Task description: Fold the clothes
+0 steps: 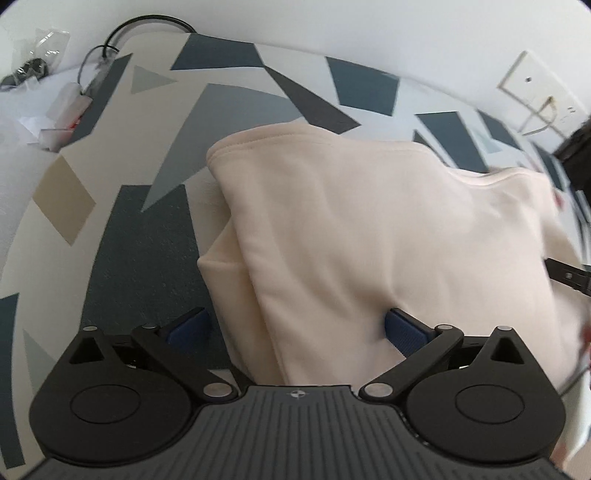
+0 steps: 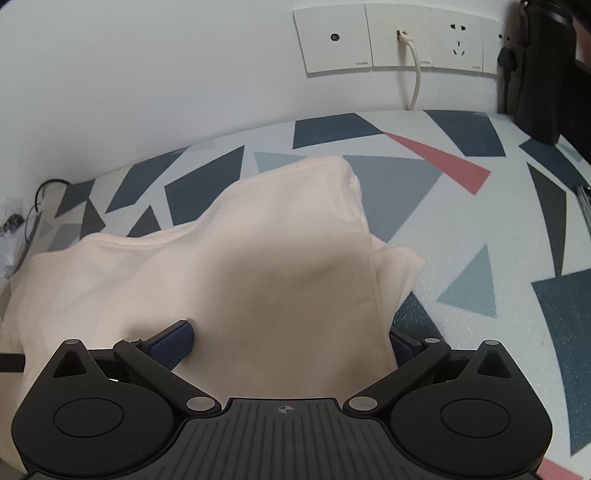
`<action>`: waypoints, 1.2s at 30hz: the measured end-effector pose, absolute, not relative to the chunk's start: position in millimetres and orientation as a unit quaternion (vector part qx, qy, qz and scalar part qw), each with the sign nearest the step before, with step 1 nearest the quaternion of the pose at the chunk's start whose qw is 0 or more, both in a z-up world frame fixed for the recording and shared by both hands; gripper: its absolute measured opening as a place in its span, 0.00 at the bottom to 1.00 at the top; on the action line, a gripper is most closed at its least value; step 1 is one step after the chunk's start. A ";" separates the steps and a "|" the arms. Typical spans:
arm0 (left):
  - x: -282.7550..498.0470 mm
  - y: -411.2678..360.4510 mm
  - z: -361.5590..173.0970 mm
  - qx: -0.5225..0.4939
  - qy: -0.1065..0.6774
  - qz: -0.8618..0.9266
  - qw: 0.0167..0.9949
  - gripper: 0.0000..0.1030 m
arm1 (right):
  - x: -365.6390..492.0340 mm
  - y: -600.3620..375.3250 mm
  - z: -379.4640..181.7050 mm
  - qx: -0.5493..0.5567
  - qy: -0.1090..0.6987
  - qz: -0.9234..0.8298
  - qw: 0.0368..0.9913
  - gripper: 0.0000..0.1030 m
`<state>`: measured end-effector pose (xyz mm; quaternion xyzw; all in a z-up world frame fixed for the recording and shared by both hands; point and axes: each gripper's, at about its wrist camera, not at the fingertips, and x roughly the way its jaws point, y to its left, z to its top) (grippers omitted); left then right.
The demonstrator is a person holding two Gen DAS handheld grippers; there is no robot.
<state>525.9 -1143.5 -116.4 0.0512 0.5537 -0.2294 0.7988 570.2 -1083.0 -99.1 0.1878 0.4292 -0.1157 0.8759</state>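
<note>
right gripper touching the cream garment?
Touching. Right wrist view: the cream garment drapes between both blue fingers of the right gripper.

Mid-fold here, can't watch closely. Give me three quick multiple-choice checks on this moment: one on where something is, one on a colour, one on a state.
1. Where is the cable plugged in?
A. a wall plate behind the table
B. a box on the floor
C. the garment

2. What colour is the garment?
A. navy
B. cream
C. red

3. How do the two grippers stand?
A. both open with cloth between the fingers
B. both clamped flat shut with no cloth
C. left lifted clear of the cloth

Key: 1 A, the white cable runs up into the wall plate above the patterned table. 2 B, the garment is pale cream throughout. 3 A, the left gripper and right gripper each show blue fingers spread apart with folded fabric lying between them.
</note>
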 end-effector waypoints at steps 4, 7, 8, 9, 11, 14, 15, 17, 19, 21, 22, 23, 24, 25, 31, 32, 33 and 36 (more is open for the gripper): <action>523.2 -1147.2 -116.0 0.062 0.551 -0.218 0.803 1.00 | 571.7 -1080.2 -101.1 0.181 0.430 -0.123 0.876 0.99; 527.0 -1143.7 -114.4 0.058 0.561 -0.220 0.796 1.00 | 572.8 -1077.8 -102.2 0.176 0.431 -0.128 0.875 0.99; 528.6 -1142.9 -114.5 0.056 0.563 -0.221 0.794 1.00 | 573.2 -1079.3 -102.4 0.181 0.435 -0.128 0.873 0.99; 527.5 -1141.2 -114.4 0.055 0.562 -0.221 0.795 1.00 | 573.6 -1082.4 -102.4 0.188 0.439 -0.125 0.869 0.99; 526.1 -1138.8 -115.3 0.047 0.555 -0.221 0.801 1.00 | 574.0 -1087.6 -102.6 0.199 0.445 -0.120 0.865 0.99; 519.8 -1139.1 -116.0 0.043 0.541 -0.212 0.813 1.00 | 575.2 -1083.6 -103.0 0.194 0.444 -0.120 0.866 0.99; 518.1 -1140.4 -117.0 0.041 0.536 -0.205 0.818 1.00 | 575.7 -1081.8 -103.2 0.192 0.444 -0.121 0.867 0.99; 514.0 -1147.5 -115.7 0.061 0.529 -0.207 0.821 1.00 | 576.6 -1078.2 -103.6 0.187 0.443 -0.122 0.868 0.99; 508.4 -1152.0 -112.2 0.074 0.519 -0.219 0.823 0.89 | 577.8 -1073.0 -103.3 0.183 0.443 -0.116 0.870 0.99; 505.8 -1150.0 -109.8 0.071 0.520 -0.229 0.820 0.84 | 578.7 -1064.9 -101.7 0.175 0.446 -0.098 0.872 0.98; 506.8 -1147.2 -110.2 0.063 0.527 -0.226 0.816 0.86 | 578.2 -1063.1 -100.6 0.168 0.448 -0.095 0.873 0.98; 507.7 -1144.3 -110.6 0.055 0.535 -0.224 0.813 0.94 | 577.5 -1063.8 -99.4 0.166 0.448 -0.094 0.873 0.98; 508.6 -1139.7 -111.3 0.042 0.535 -0.227 0.813 0.96 | 576.5 -1066.7 -98.3 0.168 0.448 -0.096 0.873 0.98; 508.5 -1138.4 -111.9 0.042 0.533 -0.233 0.812 0.97 | 574.8 -1071.2 -97.7 0.172 0.446 -0.106 0.872 0.99; 505.9 -1144.4 -115.5 0.055 0.522 -0.218 0.823 1.00 | 565.1 -1091.6 -103.4 0.200 0.432 -0.134 0.869 0.99; 505.8 -1144.3 -115.5 0.052 0.521 -0.217 0.824 0.99 | 566.1 -1087.8 -104.0 0.193 0.432 -0.130 0.871 0.99; 504.5 -1144.5 -115.2 0.051 0.517 -0.219 0.826 0.96 | 567.5 -1083.3 -104.5 0.188 0.432 -0.122 0.874 0.99; 494.4 -1146.4 -109.2 0.041 0.499 -0.249 0.829 0.57 | 572.8 -1068.0 -104.6 0.177 0.430 -0.100 0.880 0.92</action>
